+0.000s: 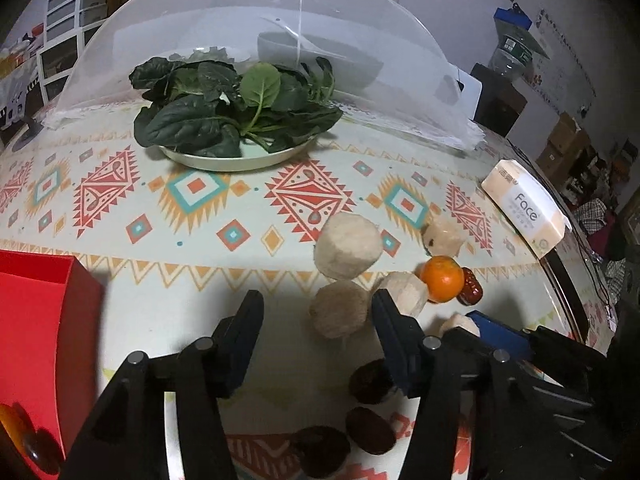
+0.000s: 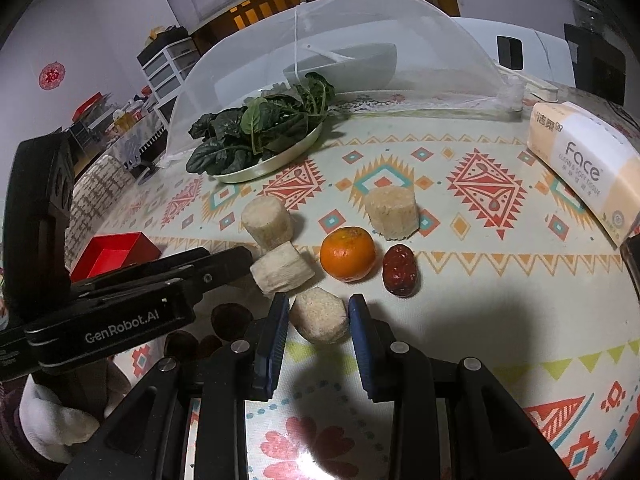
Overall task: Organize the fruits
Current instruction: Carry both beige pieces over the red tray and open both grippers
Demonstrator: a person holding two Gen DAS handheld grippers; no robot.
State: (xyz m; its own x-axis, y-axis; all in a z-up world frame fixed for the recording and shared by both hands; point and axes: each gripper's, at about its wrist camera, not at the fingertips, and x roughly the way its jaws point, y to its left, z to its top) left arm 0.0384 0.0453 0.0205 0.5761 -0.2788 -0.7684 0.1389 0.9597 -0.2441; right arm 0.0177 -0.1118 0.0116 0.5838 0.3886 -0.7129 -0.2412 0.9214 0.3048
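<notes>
Several pale sugarcane chunks lie on the patterned tablecloth with an orange tangerine (image 2: 347, 254) and a red date (image 2: 400, 270). My right gripper (image 2: 319, 312) is open, its blue pads on either side of the nearest chunk (image 2: 319, 319), not visibly pressing it. My left gripper (image 1: 318, 312) is open and empty, a chunk (image 1: 339, 309) just ahead between its fingers. The tangerine (image 1: 442, 278) and date (image 1: 470, 286) lie to its right. Dark round fruits (image 1: 370, 422) lie under it. A red box (image 1: 36, 320) stands at the left.
A plate of dark leafy greens (image 1: 236, 120) sits mid-table at the edge of a white mesh food cover (image 1: 280, 32) over a bowl. A tissue pack marked Face (image 2: 580, 164) lies at the right. The left gripper body (image 2: 120, 312) is close on the right gripper's left.
</notes>
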